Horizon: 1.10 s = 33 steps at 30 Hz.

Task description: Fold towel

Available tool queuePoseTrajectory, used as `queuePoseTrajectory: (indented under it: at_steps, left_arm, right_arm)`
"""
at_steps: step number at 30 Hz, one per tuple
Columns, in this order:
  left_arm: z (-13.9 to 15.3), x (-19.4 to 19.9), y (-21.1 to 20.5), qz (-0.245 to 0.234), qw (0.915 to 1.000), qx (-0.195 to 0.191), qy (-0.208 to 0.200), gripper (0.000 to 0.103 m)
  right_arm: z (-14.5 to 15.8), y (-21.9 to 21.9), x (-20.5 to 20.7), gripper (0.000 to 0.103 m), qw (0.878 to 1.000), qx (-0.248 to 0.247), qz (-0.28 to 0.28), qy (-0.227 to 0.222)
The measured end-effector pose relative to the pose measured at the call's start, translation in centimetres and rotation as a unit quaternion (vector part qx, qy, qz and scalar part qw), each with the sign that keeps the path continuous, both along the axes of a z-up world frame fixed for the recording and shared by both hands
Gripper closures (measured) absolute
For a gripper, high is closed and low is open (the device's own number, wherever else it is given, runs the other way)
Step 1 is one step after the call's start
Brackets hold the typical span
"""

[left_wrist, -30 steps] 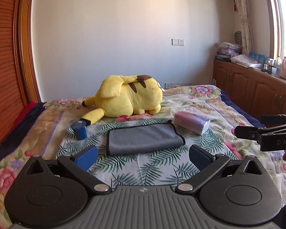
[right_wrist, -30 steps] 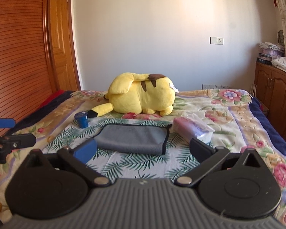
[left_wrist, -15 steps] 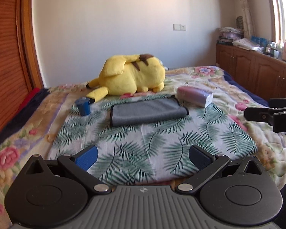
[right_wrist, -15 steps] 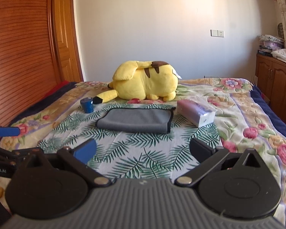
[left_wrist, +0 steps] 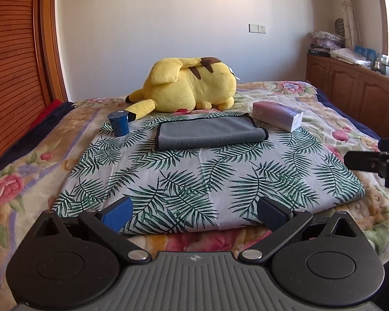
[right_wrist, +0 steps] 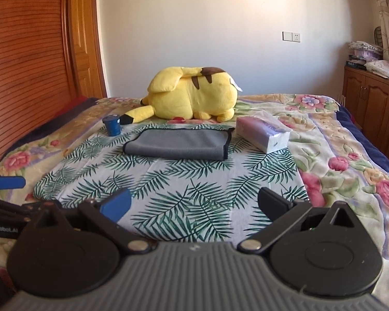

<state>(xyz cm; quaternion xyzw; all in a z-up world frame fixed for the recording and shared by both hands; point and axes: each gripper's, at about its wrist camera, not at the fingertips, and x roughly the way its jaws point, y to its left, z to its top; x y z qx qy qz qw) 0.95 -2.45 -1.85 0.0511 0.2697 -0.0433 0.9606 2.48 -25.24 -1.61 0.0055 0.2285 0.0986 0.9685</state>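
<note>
A grey towel (left_wrist: 208,132) with a dark edge lies folded flat on the far part of a palm-leaf cloth (left_wrist: 194,176) on the bed; it also shows in the right wrist view (right_wrist: 179,143). My left gripper (left_wrist: 194,212) is open and empty, held above the near edge of the cloth, well short of the towel. My right gripper (right_wrist: 194,204) is open and empty, also over the near edge. The right gripper's side shows at the right of the left wrist view (left_wrist: 370,162).
A yellow plush toy (left_wrist: 189,88) lies behind the towel. A small blue cup (left_wrist: 119,123) stands to its left and a tissue pack (left_wrist: 277,115) to its right. A wooden wardrobe (right_wrist: 26,77) stands on the left, wooden cabinets (left_wrist: 355,96) on the right.
Both grippers have pulled back from the towel toward the near edge of the bed; the towel now looks farther away. Both stay open and empty.
</note>
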Motion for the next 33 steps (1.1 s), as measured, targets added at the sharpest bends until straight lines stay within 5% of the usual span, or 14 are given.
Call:
queuePoseTrajectory:
  at_steps: [10, 33]
  left_arm:
    - [-0.1, 0.2, 1.2, 0.019, 0.9992, -0.027, -0.024, 0.016]
    - [1.5, -1.8, 1.6, 0.019, 0.9955, -0.023, -0.09, 0.016]
  right_arm:
    - [-0.6, 0.1, -0.1, 0.0, 1.0, -0.008, -0.011, -0.013]
    - [0.1, -0.6, -1.5, 0.0, 0.996, -0.005, -0.042, -0.074]
